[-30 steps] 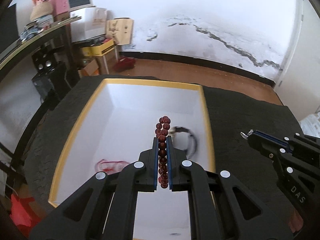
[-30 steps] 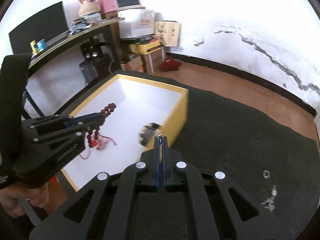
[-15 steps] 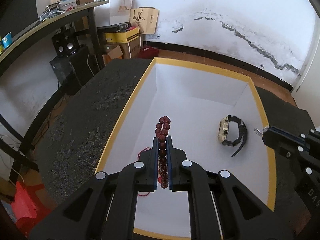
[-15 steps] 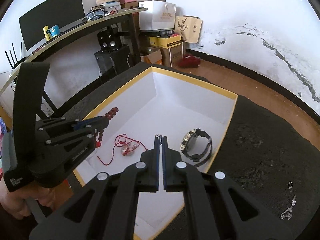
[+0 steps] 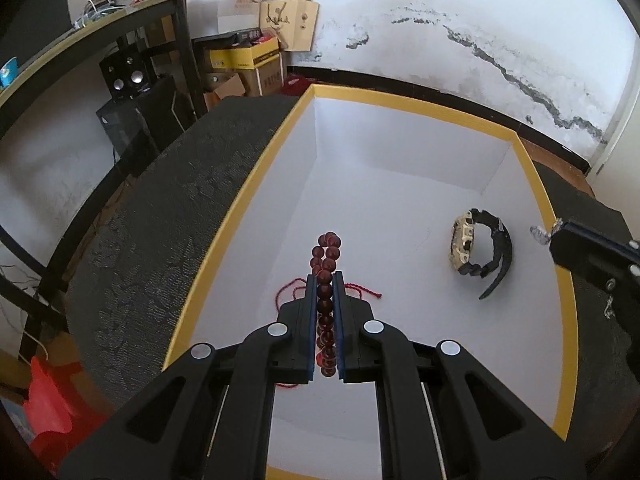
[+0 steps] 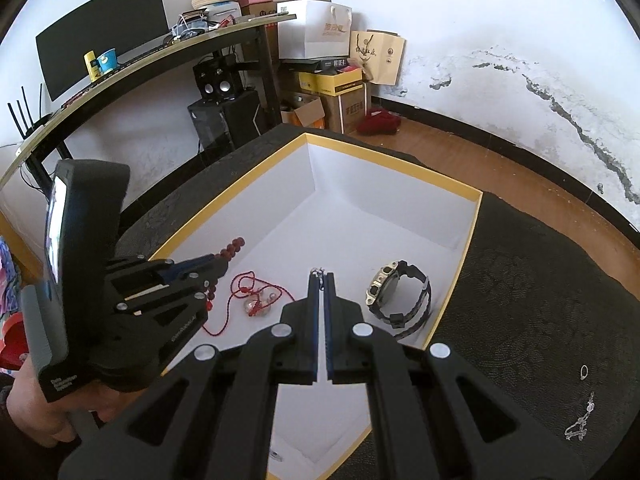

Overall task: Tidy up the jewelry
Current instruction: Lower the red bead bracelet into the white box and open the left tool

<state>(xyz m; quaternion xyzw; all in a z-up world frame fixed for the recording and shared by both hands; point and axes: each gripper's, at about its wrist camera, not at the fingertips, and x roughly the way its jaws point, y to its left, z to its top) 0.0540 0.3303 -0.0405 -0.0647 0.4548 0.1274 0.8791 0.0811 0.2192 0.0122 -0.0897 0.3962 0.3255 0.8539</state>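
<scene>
Holding a dark red bead bracelet (image 5: 325,272) clamped between the closed jaws of the left gripper (image 5: 324,280), beads poking out past the tips, hanging over the near-left part of the white, yellow-rimmed box (image 5: 240,216). Pinching a small silver piece (image 6: 318,273) at the tips of the closed jaws of the right gripper (image 6: 320,280), over the near middle of the same box (image 6: 452,300).

Showing only in the right wrist view: the whole red cord necklace with its clear pendant (image 6: 256,300) lying on the box floor between the two grippers, a loose ring (image 6: 584,372) and a silver chain (image 6: 580,424) lying on the dark surface (image 6: 540,320) to the right of the box, and a hand (image 6: 40,412) gripping the handle of the left gripper (image 6: 224,264). Showing in the left wrist view: just loops of that red cord (image 5: 288,288) peeking out from under the gripper, and the tip of the right gripper (image 5: 554,236) coming in over the right rim with the silver piece (image 5: 538,232) sticking out. Lying on its side in the right part of the box in both views: a black and gold watch (image 5: 476,244) (image 6: 396,296).

Against a second ago: having carried both grippers leftward and farther over the box, with the watch and cord now plainly visible rather than blurred or hidden, and both grips unchanged.
</scene>
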